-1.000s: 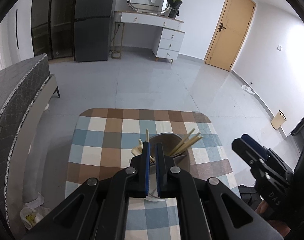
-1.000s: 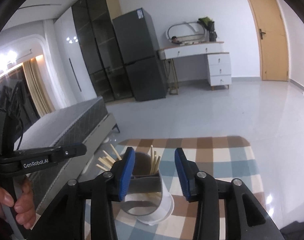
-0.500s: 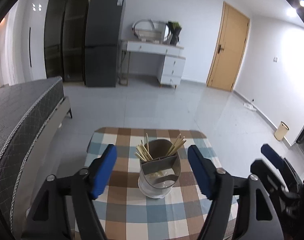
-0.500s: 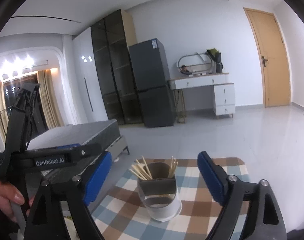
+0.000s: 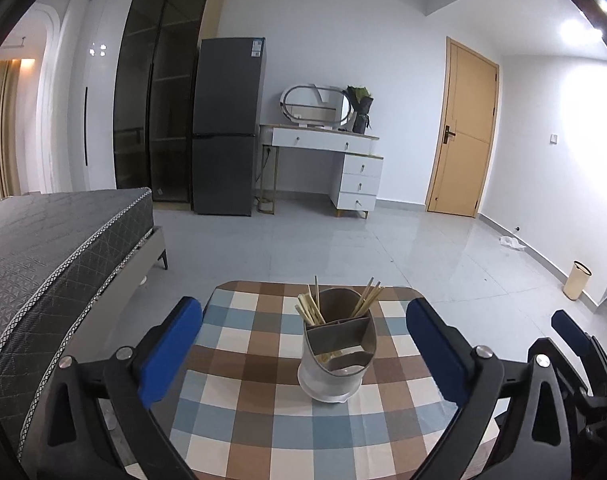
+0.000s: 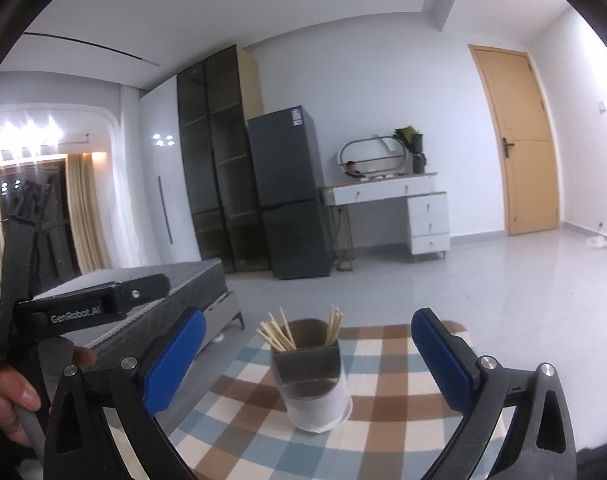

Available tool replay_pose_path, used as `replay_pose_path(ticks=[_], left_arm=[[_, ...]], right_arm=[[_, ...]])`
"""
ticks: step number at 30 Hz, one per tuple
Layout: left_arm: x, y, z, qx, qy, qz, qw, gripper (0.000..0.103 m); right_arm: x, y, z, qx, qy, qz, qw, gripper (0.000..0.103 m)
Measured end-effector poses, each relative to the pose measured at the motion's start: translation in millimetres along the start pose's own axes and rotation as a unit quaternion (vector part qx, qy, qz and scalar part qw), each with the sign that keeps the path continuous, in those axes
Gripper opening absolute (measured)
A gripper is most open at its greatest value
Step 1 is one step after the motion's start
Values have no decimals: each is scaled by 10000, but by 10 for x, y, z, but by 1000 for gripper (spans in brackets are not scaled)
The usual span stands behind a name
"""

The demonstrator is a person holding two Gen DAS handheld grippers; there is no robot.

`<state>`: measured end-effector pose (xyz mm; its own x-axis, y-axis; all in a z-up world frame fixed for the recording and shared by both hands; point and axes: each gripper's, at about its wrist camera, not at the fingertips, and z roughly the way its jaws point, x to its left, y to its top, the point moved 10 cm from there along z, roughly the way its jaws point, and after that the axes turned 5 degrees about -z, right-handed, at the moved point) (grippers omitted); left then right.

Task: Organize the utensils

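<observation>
A grey-and-white utensil holder [image 5: 337, 354] stands upright near the middle of a small table [image 5: 247, 400] covered in blue, brown and cream checks. Inner walls split the holder into compartments; pale wooden chopsticks [image 5: 309, 308] lean out of a rear compartment on the left, and a second bunch of chopsticks [image 5: 368, 295] fans out to the right. The front compartment shows only a few stick ends low inside.

The left gripper [image 5: 303, 354] has its blue-padded fingers spread wide, one on each side of the holder and well clear of it. The right gripper [image 6: 307, 358] is likewise spread wide and frames the holder without touching it.

From left to right beyond the table: a grey bed [image 5: 43, 248], a dark glass cabinet [image 5: 159, 100], a dark fridge [image 5: 227, 128], a white dressing desk [image 5: 327, 156] with an oval mirror [image 5: 317, 105], and a wooden door [image 5: 463, 132]. Nothing lies between the fingers and the holder.
</observation>
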<state>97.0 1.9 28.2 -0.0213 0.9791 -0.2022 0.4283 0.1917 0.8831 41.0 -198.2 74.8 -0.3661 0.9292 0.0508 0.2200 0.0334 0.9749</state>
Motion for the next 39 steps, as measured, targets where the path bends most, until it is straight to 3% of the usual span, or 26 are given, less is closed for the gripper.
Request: replay_pose_path(ticks=[7, 17, 28, 39], left_arm=[[83, -190, 12, -139, 101, -55, 9998, 100], [162, -684, 180, 134, 218, 85, 9996, 100], [94, -790, 147, 196, 234, 281, 9991, 100], [178, -809, 166, 383, 290, 88, 9988, 100]], right_arm=[[1, -283, -13, 225, -161, 32, 9996, 103], [-62, -653, -53, 490, -460, -26, 9977, 103], [-94, -808, 33, 741, -458, 91, 9962, 103], [-81, -826, 58, 820, -455, 118, 9955, 103]])
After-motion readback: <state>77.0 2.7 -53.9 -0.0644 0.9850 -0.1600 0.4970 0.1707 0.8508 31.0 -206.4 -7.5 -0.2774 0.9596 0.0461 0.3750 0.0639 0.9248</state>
